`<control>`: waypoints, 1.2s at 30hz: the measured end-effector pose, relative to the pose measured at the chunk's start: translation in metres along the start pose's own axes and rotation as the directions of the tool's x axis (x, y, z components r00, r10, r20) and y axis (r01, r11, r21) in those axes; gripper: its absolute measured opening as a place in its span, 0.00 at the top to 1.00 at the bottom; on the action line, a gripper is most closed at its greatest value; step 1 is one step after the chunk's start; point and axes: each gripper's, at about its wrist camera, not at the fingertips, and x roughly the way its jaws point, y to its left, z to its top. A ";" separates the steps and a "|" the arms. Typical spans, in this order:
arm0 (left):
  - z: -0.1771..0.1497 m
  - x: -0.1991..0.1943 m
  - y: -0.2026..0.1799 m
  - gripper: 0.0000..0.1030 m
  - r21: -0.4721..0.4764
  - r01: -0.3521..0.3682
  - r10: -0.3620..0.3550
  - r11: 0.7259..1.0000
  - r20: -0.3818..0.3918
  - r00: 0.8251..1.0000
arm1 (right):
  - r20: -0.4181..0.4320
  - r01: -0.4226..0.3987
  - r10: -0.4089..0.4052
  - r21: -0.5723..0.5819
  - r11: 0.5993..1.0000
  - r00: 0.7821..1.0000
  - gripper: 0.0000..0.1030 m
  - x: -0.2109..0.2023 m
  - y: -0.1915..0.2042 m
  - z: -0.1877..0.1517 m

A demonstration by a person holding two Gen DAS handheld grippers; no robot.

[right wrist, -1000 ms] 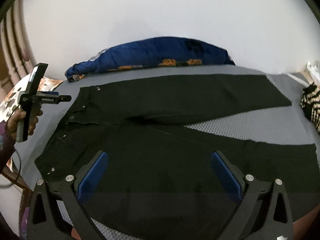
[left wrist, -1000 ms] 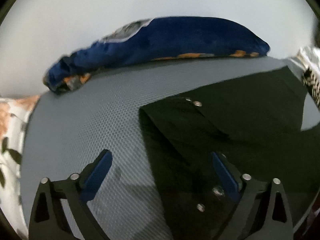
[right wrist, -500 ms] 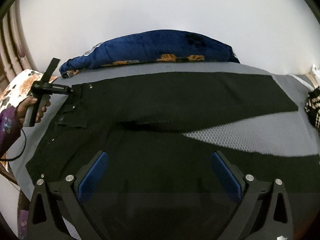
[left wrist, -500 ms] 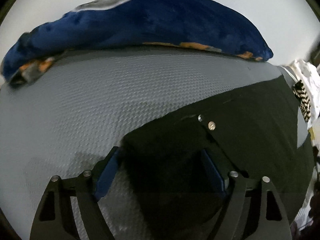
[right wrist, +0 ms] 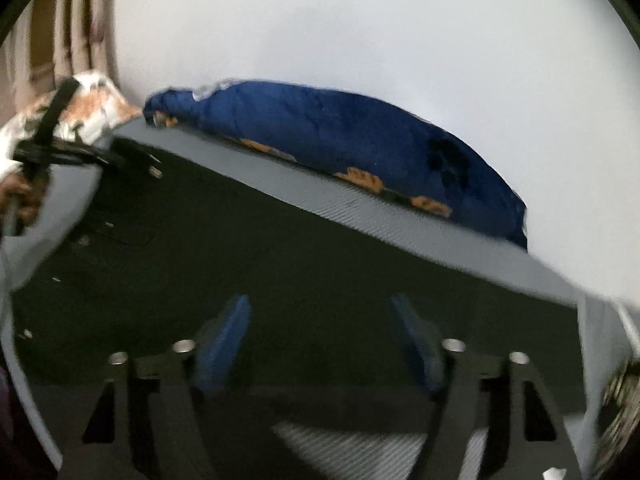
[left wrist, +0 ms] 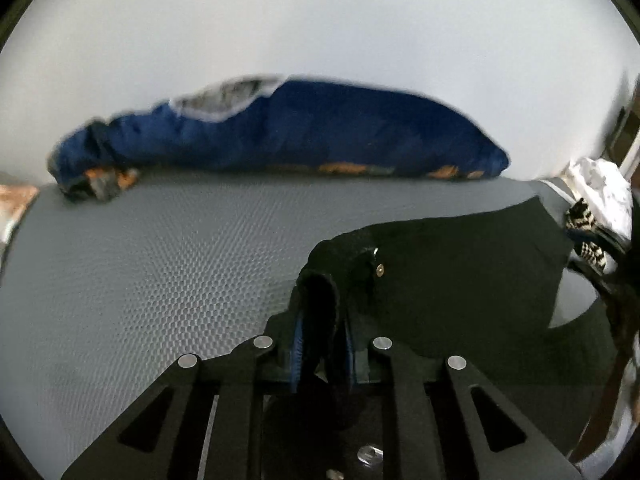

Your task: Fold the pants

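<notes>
left wrist: low, close over mattress (left wrist: 160,260) | right wrist: tilted | shared: blue pillow (left wrist: 300,132)

**Obscured and Indeterminate Areas**

The right wrist view is motion-blurred throughout; where the right gripper (right wrist: 320,336) stands relative to the black pants (right wrist: 304,256) beneath it cannot be judged. At the left edge, the person's hand (right wrist: 22,196) is cut off. In the left wrist view, pinched cloth hides the left gripper's (left wrist: 322,344) blue pads. The patterned fabric (left wrist: 588,224) at right is cropped and unidentifiable.
</notes>
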 end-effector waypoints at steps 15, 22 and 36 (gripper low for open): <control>-0.039 -0.063 -0.053 0.84 -0.011 -0.008 0.009 1.000 0.110 0.994 | -0.235 -0.180 0.088 -0.409 0.894 0.968 0.42 0.111 -0.026 0.058; -0.050 -0.073 -0.062 0.84 -0.028 -0.008 0.011 1.000 0.116 0.993 | -0.295 -0.219 0.083 -0.463 0.859 0.952 0.50 0.132 -0.022 0.066; -0.057 -0.076 -0.054 0.84 -0.083 -0.020 0.029 0.996 0.102 0.994 | -0.259 -0.098 -0.022 -0.442 0.892 0.965 0.97 0.092 -0.013 0.042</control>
